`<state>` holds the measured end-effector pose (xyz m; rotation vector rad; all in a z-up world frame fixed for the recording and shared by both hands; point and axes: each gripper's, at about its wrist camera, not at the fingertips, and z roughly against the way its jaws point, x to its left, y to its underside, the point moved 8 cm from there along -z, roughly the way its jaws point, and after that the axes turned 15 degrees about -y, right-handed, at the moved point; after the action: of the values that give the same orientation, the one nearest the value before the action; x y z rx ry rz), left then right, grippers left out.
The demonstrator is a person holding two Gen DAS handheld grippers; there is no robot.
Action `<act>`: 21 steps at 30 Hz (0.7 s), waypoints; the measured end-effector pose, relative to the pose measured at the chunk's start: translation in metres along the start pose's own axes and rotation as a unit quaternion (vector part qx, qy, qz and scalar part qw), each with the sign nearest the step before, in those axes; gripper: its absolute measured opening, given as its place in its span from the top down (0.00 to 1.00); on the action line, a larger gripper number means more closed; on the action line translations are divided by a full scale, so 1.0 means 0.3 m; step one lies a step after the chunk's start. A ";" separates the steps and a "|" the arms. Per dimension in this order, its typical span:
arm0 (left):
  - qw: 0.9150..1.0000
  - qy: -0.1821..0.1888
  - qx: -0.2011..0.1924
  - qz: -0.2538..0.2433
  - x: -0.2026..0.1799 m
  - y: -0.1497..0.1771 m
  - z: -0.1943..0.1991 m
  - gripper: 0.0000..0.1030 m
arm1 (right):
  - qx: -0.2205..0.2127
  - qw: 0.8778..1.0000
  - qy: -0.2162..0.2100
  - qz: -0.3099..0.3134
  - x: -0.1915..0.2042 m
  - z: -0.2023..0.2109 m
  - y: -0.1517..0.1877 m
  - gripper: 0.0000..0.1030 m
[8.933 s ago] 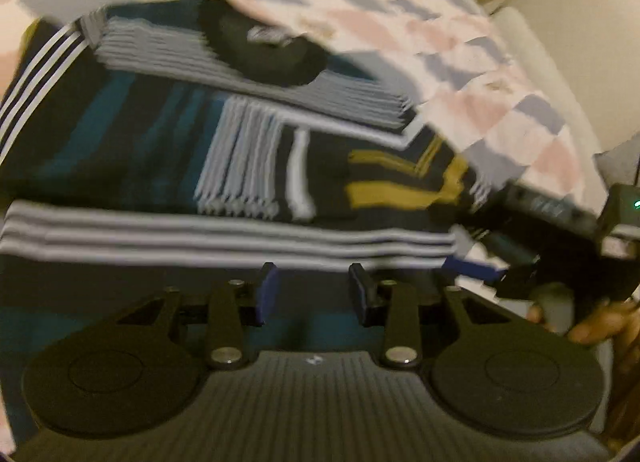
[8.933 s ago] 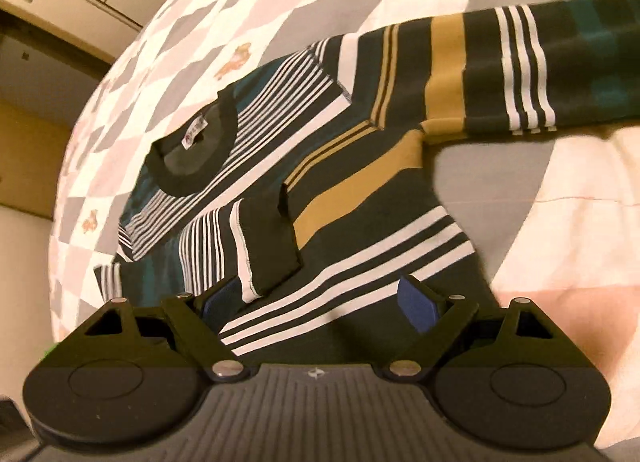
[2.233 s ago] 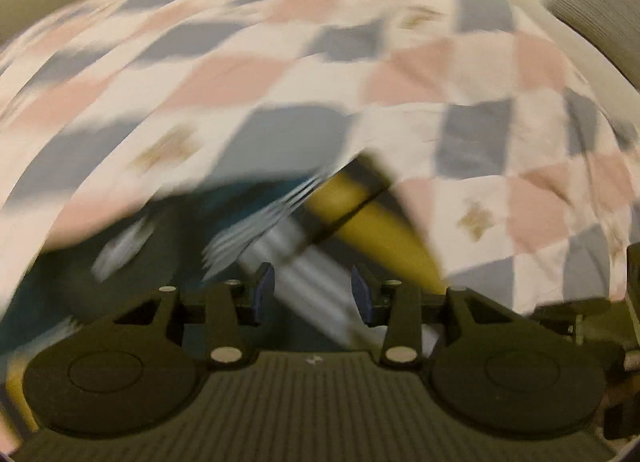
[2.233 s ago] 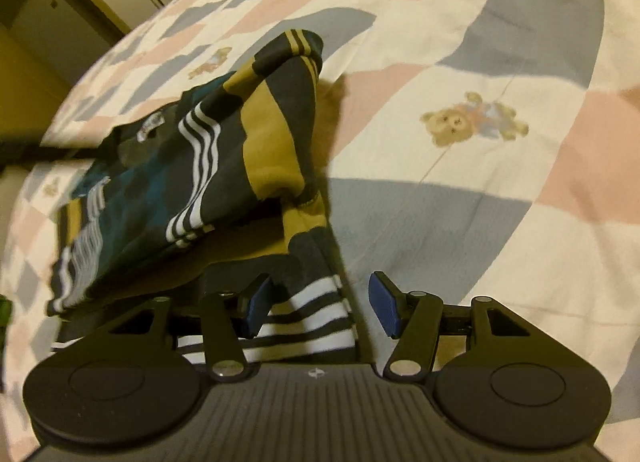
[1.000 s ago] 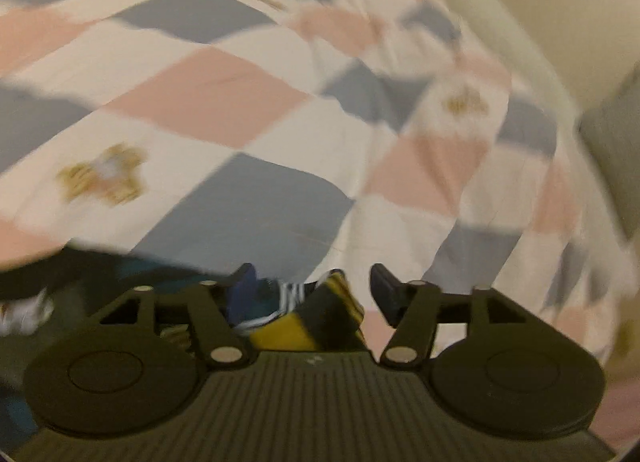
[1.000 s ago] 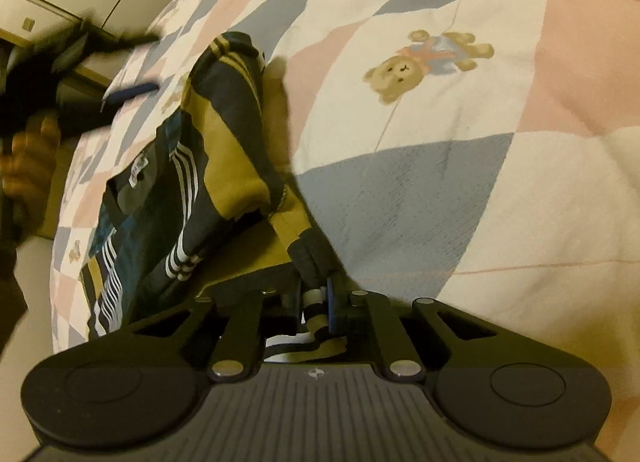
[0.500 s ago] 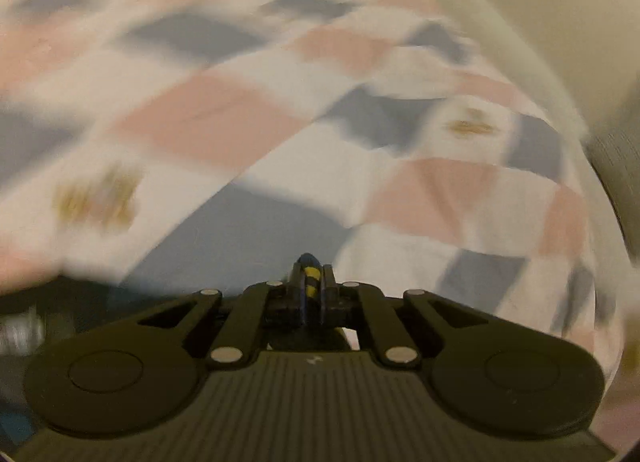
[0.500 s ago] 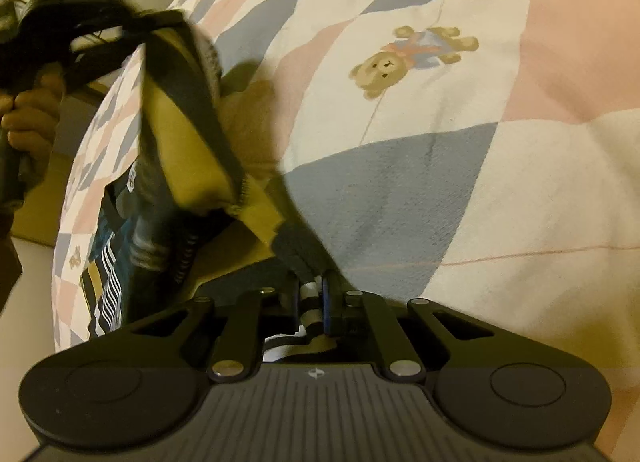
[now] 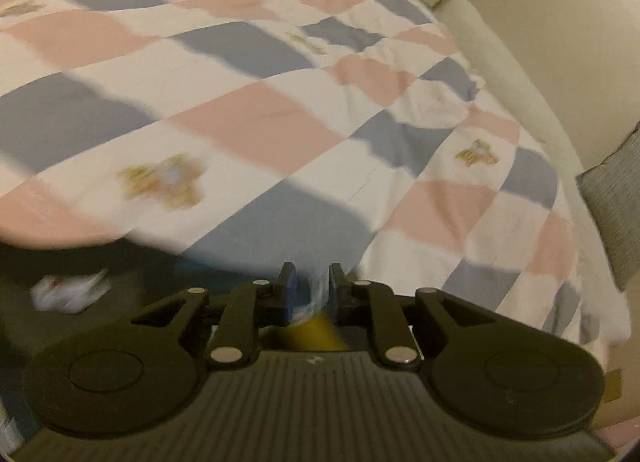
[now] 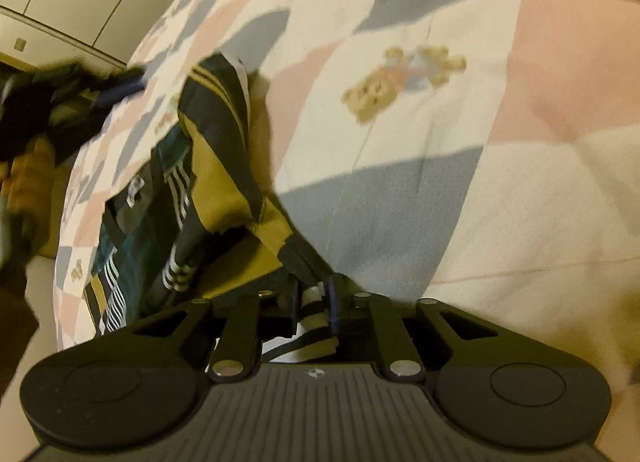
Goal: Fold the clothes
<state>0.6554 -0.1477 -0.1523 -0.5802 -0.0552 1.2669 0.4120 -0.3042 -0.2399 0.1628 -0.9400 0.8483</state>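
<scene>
- Since half a second ago, the jaws of the left hand-held gripper [image 9: 310, 282] have been opened a little — a narrow gap, with blurred striped sweater [image 10: 216, 165] fabric low between them.
- The sweater's striped edge is pinched in the narrow right hand-held gripper [image 10: 314, 298].
- The garment lies bunched on the checked bed quilt [image 10: 440, 141].
</scene>
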 end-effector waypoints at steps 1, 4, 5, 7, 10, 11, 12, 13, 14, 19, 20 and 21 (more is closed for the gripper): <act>1.000 -0.022 0.004 0.009 0.059 0.049 0.029 0.87 | -0.003 1.000 0.002 0.005 0.006 0.010 -0.007 0.82; 0.996 -0.083 0.015 0.042 0.227 0.194 0.113 0.87 | -0.019 1.000 0.010 0.021 0.030 0.044 -0.034 0.74; 0.993 -0.097 0.018 0.061 0.279 0.244 0.144 0.87 | -0.037 0.999 0.008 0.033 0.053 0.060 -0.052 0.74; 0.987 -0.139 0.017 0.080 0.371 0.318 0.185 0.87 | -0.063 0.996 -0.005 0.064 0.106 0.083 -0.092 0.74; 0.973 -0.205 0.025 0.106 0.507 0.414 0.219 0.87 | -0.066 0.992 -0.032 0.106 0.189 0.034 -0.135 0.74; 0.969 -0.211 0.037 0.124 0.543 0.440 0.223 0.87 | -0.054 0.992 -0.028 0.115 0.196 -0.008 -0.139 0.74; 0.965 -0.216 0.047 0.142 0.577 0.465 0.231 0.88 | -0.041 0.991 -0.023 0.123 0.203 -0.050 -0.143 0.76; 0.964 -0.212 0.044 0.154 0.597 0.479 0.258 0.87 | -0.009 0.992 0.012 0.126 0.173 -0.101 -0.131 0.80; 0.963 -0.217 0.038 0.158 0.617 0.487 0.292 0.85 | 0.017 0.990 0.048 0.130 0.148 -0.141 -0.113 0.81; 0.946 -0.242 0.006 0.214 0.775 0.508 0.432 0.61 | 0.008 0.989 0.081 0.124 0.148 -0.123 -0.108 0.75; 0.941 -0.250 0.005 0.227 0.817 0.511 0.442 0.59 | 0.004 0.988 0.081 0.128 0.159 -0.113 -0.105 0.75; 0.936 -0.259 0.004 0.240 0.858 0.514 0.453 0.58 | -0.001 0.988 0.081 0.133 0.171 -0.104 -0.102 0.75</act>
<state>0.5539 0.1649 -0.1740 -0.2405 -0.3652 1.8751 0.4690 -0.2811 -0.2125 -0.0347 -0.8189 1.0908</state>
